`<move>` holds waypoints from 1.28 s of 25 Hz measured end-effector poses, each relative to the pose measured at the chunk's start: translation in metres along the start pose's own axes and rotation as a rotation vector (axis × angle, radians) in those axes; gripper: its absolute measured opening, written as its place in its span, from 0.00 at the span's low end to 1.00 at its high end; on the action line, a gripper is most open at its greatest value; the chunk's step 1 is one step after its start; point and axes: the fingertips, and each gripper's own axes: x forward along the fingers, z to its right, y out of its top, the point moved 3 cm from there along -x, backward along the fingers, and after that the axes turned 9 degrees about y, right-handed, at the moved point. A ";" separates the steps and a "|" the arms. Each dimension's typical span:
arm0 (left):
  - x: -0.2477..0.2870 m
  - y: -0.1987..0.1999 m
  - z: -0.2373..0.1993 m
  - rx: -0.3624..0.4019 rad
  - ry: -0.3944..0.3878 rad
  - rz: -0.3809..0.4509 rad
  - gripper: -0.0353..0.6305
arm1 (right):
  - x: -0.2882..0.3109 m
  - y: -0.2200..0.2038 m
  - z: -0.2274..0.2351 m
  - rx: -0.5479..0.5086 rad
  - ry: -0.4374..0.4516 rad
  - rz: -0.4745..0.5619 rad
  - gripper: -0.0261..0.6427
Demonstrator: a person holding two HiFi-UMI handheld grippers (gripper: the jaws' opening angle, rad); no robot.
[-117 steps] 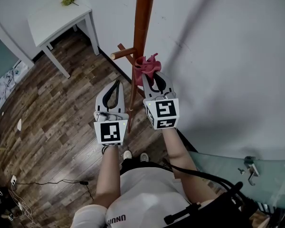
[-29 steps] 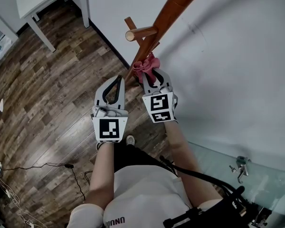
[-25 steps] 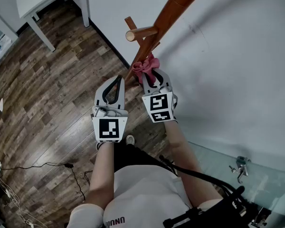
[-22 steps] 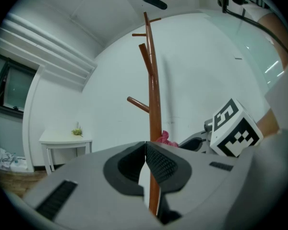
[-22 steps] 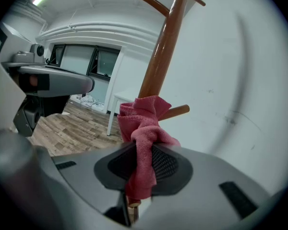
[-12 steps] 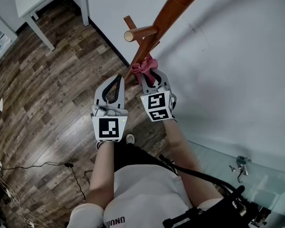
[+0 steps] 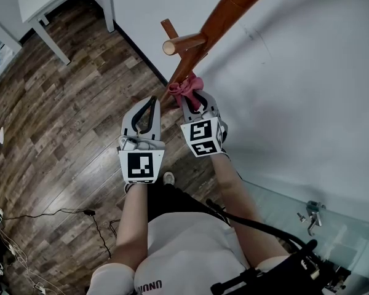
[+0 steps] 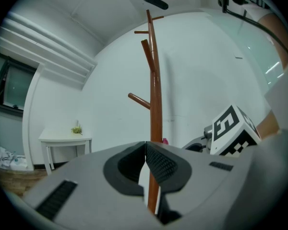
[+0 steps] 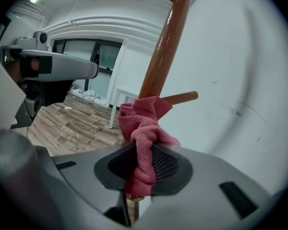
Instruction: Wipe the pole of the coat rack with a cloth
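Low on the coat rack's pole (image 7: pixel 194 60), we hold the pink cloth (image 9: pixel 143 128) against the wood, our right hand-held gripper (image 7: pixel 194 101) pinching the bunched fabric between its jaws. Our left hand-held gripper (image 8: pixel 145 152) hangs just beside it, jaws pressed together on nothing, the pole beyond them. Below lies a wooden floor (image 7: pixel 61 121).

- Eased the right gripper (image 7: pixel 194 101) slightly left over the last second.
- Dragged the clamped cloth (image 7: pixel 186 88) a touch along the pole (image 7: pixel 216 24) with it.
- Tilted the head view: pole slanted now, upright earlier.
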 end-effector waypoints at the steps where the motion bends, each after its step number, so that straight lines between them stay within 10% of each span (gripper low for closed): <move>1: 0.000 0.000 -0.001 0.000 0.001 -0.001 0.08 | 0.000 0.000 0.000 -0.001 0.000 0.000 0.17; 32: -0.005 -0.003 0.003 -0.014 -0.005 -0.002 0.08 | -0.015 -0.001 0.001 -0.033 -0.014 -0.014 0.17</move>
